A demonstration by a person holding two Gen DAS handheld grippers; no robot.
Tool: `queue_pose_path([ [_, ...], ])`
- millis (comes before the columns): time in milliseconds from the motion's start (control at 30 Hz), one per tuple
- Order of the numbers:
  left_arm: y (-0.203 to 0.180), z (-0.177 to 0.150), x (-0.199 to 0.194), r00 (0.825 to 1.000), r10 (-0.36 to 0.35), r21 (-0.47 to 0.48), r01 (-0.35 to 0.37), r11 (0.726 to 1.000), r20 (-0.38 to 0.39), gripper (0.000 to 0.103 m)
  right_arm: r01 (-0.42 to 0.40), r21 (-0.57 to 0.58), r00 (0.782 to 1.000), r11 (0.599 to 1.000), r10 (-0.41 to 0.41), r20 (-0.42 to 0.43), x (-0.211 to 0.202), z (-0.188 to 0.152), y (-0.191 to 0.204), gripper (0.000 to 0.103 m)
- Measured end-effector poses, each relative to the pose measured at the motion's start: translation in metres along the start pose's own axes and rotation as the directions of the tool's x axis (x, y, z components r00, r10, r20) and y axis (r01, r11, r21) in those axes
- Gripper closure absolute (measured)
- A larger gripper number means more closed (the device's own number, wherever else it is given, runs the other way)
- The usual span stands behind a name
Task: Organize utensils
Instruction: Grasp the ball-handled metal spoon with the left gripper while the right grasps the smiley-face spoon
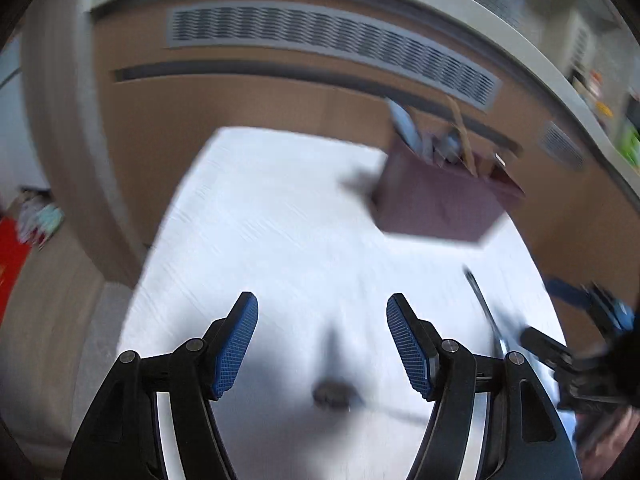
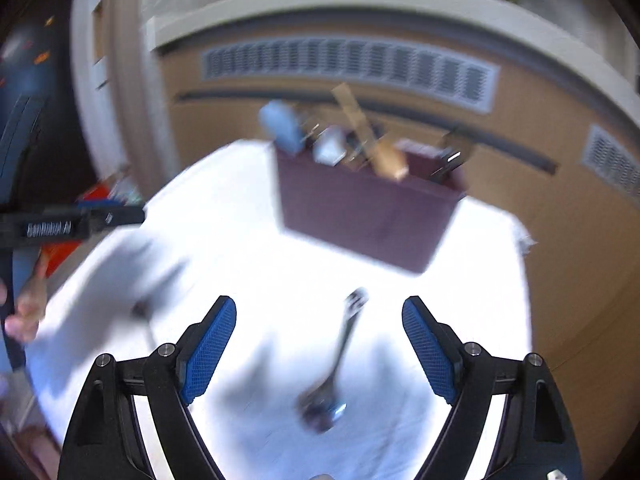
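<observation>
A maroon utensil holder (image 1: 444, 204) (image 2: 368, 216) stands at the far side of the white table (image 1: 280, 220) (image 2: 224, 208). It holds a blue-handled tool (image 2: 280, 124), a wooden one (image 2: 368, 136) and metal pieces. My right gripper (image 2: 319, 312) is open above a metal spoon (image 2: 340, 360) lying between its fingers, apart from the pads. My left gripper (image 1: 323, 308) is open over a dark, blurred utensil (image 1: 332, 394). In the left wrist view, the spoon (image 1: 480, 300) lies beside my right gripper (image 1: 537, 308). One finger (image 2: 100, 218) of the left gripper shows in the right wrist view.
Behind the table runs a brown wall panel with grey vent grilles (image 1: 332, 36) (image 2: 348, 64) under a pale ledge. A hand (image 2: 24, 312) shows at the left edge. Red clutter (image 1: 16, 248) lies on the floor left of the table. Both views are motion-blurred.
</observation>
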State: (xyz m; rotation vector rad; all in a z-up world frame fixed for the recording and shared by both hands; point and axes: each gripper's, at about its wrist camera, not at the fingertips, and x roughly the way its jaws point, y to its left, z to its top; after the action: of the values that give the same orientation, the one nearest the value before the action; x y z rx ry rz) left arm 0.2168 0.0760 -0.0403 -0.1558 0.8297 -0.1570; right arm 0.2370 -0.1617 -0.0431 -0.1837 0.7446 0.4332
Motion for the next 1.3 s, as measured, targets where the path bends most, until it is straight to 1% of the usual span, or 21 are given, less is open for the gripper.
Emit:
queue_pose_path([
  [67,-0.012,-0.013,-0.002,0.998,-0.051,0.113,0.054,0.992,-0.033,0.035,0.012,-0.052,0.999,0.999,-0.014,-0.032,0.002,-0.009,0.011,0.021],
  [100,-0.02,-0.02,-0.003,0.996,-0.068,0.173,0.076,0.982,-0.052,0.035,0.033,-0.066,0.999,0.997,-0.035,-0.039,0.002,-0.014,0.014,0.021],
  [133,-0.03,-0.029,-0.004,0.993,-0.084,0.246,0.101,0.964,-0.079,0.035,0.046,-0.065,0.998,0.997,-0.049,-0.043,0.0,-0.016,0.014,0.021],
  [167,-0.036,-0.036,-0.005,0.991,-0.091,0.295,0.116,0.948,-0.097,0.035,0.057,-0.052,0.997,0.997,-0.06,-0.051,-0.002,-0.02,0.011,0.021],
  [200,-0.043,-0.039,-0.005,0.989,-0.095,0.331,0.127,0.935,-0.109,0.035,0.058,-0.035,0.997,0.998,-0.06,-0.058,-0.004,-0.022,0.007,0.021],
  [233,-0.05,-0.047,-0.007,0.986,-0.107,0.381,0.15,0.912,-0.13,0.035,0.058,-0.006,0.996,0.998,-0.058,-0.066,-0.007,-0.025,0.0,0.021],
  [300,-0.061,-0.056,-0.007,0.976,-0.124,0.447,0.192,0.874,-0.177,0.035,0.068,0.053,0.995,0.996,-0.063,-0.082,-0.011,-0.031,-0.016,0.021],
  [367,-0.074,-0.07,-0.004,0.968,-0.112,0.539,0.22,0.813,-0.225,0.035,0.089,0.103,0.992,0.991,-0.079,-0.1,-0.012,-0.035,-0.031,0.021],
  [400,-0.079,-0.073,-0.002,0.968,-0.096,0.571,0.215,0.793,-0.231,0.035,0.096,0.125,0.991,0.987,-0.083,-0.109,-0.014,-0.04,-0.037,0.021],
  [433,-0.086,-0.08,0.003,0.97,-0.061,0.617,0.196,0.762,-0.233,0.035,0.1,0.145,0.99,0.984,-0.083,-0.117,-0.016,-0.043,-0.043,0.021],
  [467,-0.091,-0.084,0.009,0.972,-0.036,0.645,0.183,0.742,-0.234,0.035,0.102,0.167,0.989,0.981,-0.082,-0.123,-0.018,-0.046,-0.05,0.021],
  [533,-0.099,-0.085,0.019,0.972,-0.016,0.67,0.175,0.721,-0.236,0.035,0.11,0.2,0.988,0.974,-0.085,-0.129,-0.021,-0.052,-0.058,0.021],
  [600,-0.103,-0.079,0.029,0.97,-0.024,0.664,0.183,0.725,-0.242,0.035,0.108,0.225,0.988,0.968,-0.079,-0.134,-0.024,-0.056,-0.064,0.021],
  [700,-0.107,-0.065,0.043,0.973,-0.034,0.634,0.174,0.753,-0.227,0.035,0.101,0.233,0.988,0.967,-0.07,-0.138,-0.025,-0.058,-0.064,0.021],
  [800,-0.106,-0.048,0.054,0.986,0.005,0.606,0.099,0.789,-0.167,0.035,0.091,0.219,0.988,0.971,-0.06,-0.144,-0.022,-0.059,-0.058,0.021],
  [967,-0.082,-0.021,0.072,0.987,0.07,0.481,0.007,0.876,-0.143,0.035,0.077,0.219,0.986,0.973,-0.042,-0.159,-0.007,-0.056,-0.048,0.021],
  [1067,-0.065,-0.011,0.076,0.984,0.093,0.4,-0.025,0.916,-0.149,0.035,0.07,0.224,0.987,0.972,-0.035,-0.16,0.007,-0.049,-0.043,0.021],
  [1133,-0.055,-0.007,0.075,0.984,0.096,0.366,-0.035,0.93,-0.15,0.035,0.055,0.213,0.985,0.976,-0.019,-0.17,0.016,-0.044,-0.037,0.027],
  [1200,-0.05,-0.006,0.075,0.983,0.105,0.351,-0.047,0.935,-0.15,0.035,0.036,0.195,0.983,0.98,0.0,-0.182,0.027,-0.04,-0.028,0.039],
  [1267,-0.045,-0.004,0.075,0.982,0.109,0.341,-0.05,0.939,-0.153,0.035,0.03,0.167,0.98,0.986,0.004,-0.198,0.038,-0.036,-0.019,0.041],
  [1300,-0.044,-0.004,0.075,0.982,0.108,0.34,-0.049,0.939,-0.157,0.035,0.03,0.155,0.979,0.987,0.003,-0.204,0.042,-0.036,-0.016,0.046],
])
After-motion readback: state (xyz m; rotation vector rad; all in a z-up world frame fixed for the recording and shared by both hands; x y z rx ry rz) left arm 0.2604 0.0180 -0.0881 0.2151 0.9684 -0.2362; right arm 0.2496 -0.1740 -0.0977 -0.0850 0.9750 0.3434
